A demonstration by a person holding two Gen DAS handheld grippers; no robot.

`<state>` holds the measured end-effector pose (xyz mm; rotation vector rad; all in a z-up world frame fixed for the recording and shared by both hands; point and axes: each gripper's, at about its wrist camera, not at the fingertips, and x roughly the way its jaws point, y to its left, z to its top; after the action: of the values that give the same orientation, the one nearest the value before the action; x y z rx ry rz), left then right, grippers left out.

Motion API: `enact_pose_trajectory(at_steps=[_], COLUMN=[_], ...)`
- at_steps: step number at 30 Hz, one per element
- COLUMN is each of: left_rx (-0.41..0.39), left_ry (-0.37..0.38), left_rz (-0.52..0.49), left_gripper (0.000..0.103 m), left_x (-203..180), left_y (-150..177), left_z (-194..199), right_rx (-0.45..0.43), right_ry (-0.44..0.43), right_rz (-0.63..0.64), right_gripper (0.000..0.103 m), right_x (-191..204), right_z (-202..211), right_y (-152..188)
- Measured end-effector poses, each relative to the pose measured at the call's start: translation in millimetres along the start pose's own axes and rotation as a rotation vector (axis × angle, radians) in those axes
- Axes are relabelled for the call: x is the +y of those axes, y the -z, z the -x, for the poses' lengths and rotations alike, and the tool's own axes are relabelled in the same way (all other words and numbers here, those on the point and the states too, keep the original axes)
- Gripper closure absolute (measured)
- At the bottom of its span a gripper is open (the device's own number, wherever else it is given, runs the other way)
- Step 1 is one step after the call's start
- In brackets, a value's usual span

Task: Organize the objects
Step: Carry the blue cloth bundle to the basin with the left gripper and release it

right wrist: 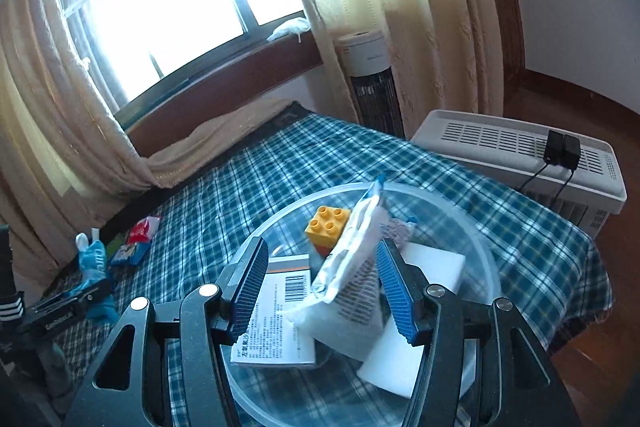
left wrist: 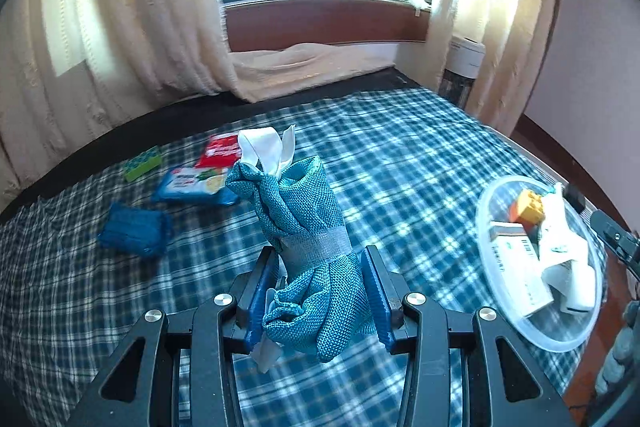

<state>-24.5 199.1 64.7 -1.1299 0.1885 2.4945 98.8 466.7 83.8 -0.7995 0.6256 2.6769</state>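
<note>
A rolled teal mesh cloth bundle (left wrist: 304,227), bound by a grey strap and trailing white ribbon, is gripped between the blue-padded fingers of the left gripper (left wrist: 320,291) and is held upright above the plaid bedspread (left wrist: 400,155), probably so that it can be carried toward the clear round plastic container (left wrist: 496,291) at the right, where sorted things are being gathered. Over that container the right gripper (right wrist: 320,291) is held with its fingers spread wide; a white sachet (right wrist: 352,267) stands tilted between them, but whether either pad touches it cannot be told, so it is judged to be released or nearly so. Inside the container one yellow-and-orange toy brick (right wrist: 326,227), one printed white box (right wrist: 276,311), one plain white flat block (right wrist: 424,291) and the one sachet are counted, four things in all. On the bed, well apart from the container, four more items are left: one green block (left wrist: 144,163), one red packet (left wrist: 218,149), one blue wipes packet (left wrist: 196,185) and one folded blue cloth (left wrist: 134,229). The sorting is therefore judged to be about half done.
</note>
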Motion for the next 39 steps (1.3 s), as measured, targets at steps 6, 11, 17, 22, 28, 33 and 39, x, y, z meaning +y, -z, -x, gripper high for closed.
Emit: enact_pose_trajectory(at_steps=[6, 11, 17, 22, 28, 33, 39], left_rx=[0.015, 0.022, 0.027, 0.026, 0.029, 0.038, 0.083], left_ry=[0.049, 0.032, 0.023, 0.048, 0.096, 0.147, 0.213], left_rz=[0.004, 0.040, 0.035, -0.022, -0.096, -0.134, -0.159], left_gripper=[0.057, 0.057, 0.057, 0.057, 0.057, 0.057, 0.057], left_x=[-12, 0, -7, -34, -74, -102, -127], left_y=[-3, -6, -10, -13, -16, -21, -23], left_z=[-3, -6, -6, -7, -9, -13, -30], right_rx=[-0.009, -0.008, -0.023, -0.039, -0.055, -0.048, -0.038], right_ry=[-0.006, -0.013, -0.021, -0.012, 0.002, 0.006, -0.004], right_rz=[-0.023, -0.039, -0.041, -0.037, -0.063, -0.075, -0.081], right_gripper=[0.045, 0.045, 0.045, 0.045, 0.044, 0.044, 0.044], right_x=[-18, -28, -31, -35, -53, -65, -72], right_z=[7, 9, 12, 17, 24, 22, 18], right_y=[3, 5, 5, 5, 4, 6, 7])
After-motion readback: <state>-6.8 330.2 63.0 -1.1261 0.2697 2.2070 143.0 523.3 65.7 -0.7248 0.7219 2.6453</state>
